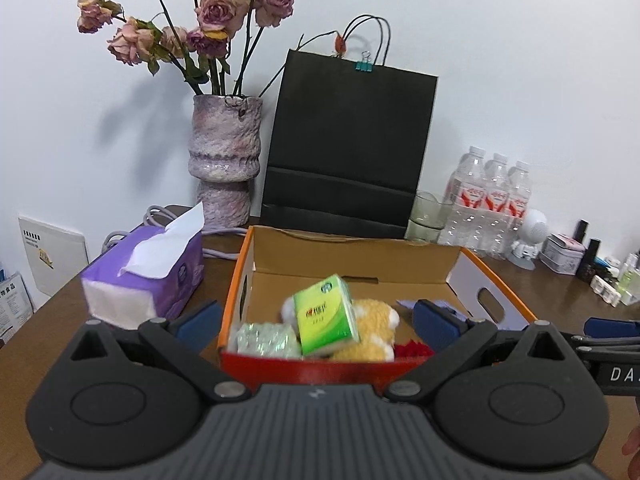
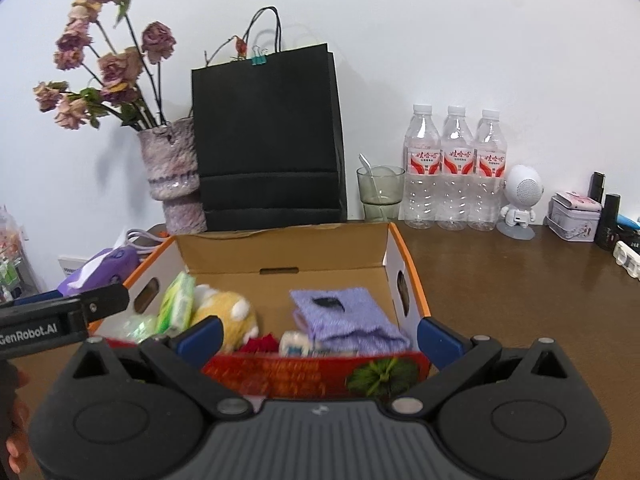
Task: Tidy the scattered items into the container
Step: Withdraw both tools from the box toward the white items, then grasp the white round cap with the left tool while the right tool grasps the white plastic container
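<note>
An open cardboard box (image 1: 360, 256) with orange edges and a red front stands on the brown table; it also shows in the right wrist view (image 2: 280, 252). Inside lie a green tissue pack (image 1: 326, 314) (image 2: 176, 304), a yellow plush toy (image 1: 374, 334) (image 2: 228, 312), a clear wrapped pack (image 1: 266, 340), a red item (image 2: 260, 344) and a purple cloth (image 2: 344, 316). My left gripper (image 1: 316, 322) is open and empty, just in front of the box. My right gripper (image 2: 318, 334) is open and empty at the box's front edge.
A purple tissue box (image 1: 148, 276) sits left of the box. Behind stand a vase of dried roses (image 1: 226, 160), a black paper bag (image 2: 268, 140), a glass (image 2: 380, 192), three water bottles (image 2: 454, 168), a white figurine (image 2: 520, 200) and small tins and cosmetics (image 2: 576, 216).
</note>
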`<action>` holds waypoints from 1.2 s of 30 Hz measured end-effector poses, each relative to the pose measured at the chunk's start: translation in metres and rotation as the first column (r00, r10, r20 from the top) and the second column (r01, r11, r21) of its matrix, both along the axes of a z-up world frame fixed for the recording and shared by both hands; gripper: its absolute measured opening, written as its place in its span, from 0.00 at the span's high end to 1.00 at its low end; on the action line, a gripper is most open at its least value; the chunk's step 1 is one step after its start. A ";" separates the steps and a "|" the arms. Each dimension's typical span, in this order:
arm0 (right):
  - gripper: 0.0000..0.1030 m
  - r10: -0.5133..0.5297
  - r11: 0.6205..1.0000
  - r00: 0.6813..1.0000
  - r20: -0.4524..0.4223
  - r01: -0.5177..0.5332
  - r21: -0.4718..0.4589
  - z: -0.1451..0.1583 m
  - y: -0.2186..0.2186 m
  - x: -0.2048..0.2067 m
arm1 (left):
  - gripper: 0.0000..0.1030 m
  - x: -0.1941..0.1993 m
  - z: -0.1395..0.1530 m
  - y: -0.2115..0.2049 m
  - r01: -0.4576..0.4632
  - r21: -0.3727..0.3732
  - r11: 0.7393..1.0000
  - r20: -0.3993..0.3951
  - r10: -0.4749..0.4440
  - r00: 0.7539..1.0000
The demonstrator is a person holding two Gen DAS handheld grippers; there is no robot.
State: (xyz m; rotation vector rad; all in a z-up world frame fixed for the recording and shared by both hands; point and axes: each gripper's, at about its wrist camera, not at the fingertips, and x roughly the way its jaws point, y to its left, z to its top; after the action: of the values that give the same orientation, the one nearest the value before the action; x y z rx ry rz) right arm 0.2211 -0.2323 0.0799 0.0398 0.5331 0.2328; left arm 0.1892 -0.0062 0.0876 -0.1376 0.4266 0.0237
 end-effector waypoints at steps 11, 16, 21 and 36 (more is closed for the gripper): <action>0.00 0.011 0.999 1.000 -0.006 -0.011 -0.043 -0.008 -0.003 -0.064 | 0.00 -0.060 -0.011 0.000 0.046 0.034 0.998 -0.023 -0.045 0.999; 0.00 0.016 0.998 0.999 -0.032 -0.018 -0.060 -0.025 -0.008 -0.086 | 0.00 -0.079 -0.027 -0.001 0.076 0.050 0.996 -0.067 -0.072 0.995; 0.00 0.005 0.997 0.997 -0.072 -0.010 -0.076 -0.047 -0.015 -0.100 | 0.00 -0.090 -0.050 -0.004 0.097 0.074 0.993 -0.134 -0.086 0.987; 0.00 -0.012 0.995 0.987 -0.160 -0.004 -0.098 -0.084 -0.016 -0.105 | 0.61 -0.084 -0.092 -0.022 0.215 0.120 0.969 -0.222 -0.185 0.957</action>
State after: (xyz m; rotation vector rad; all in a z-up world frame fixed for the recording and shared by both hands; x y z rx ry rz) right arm 0.1164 -0.2483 -0.0043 -0.0360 0.7039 0.2005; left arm 0.1047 -0.0285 -0.0047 0.0510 0.6463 -0.1319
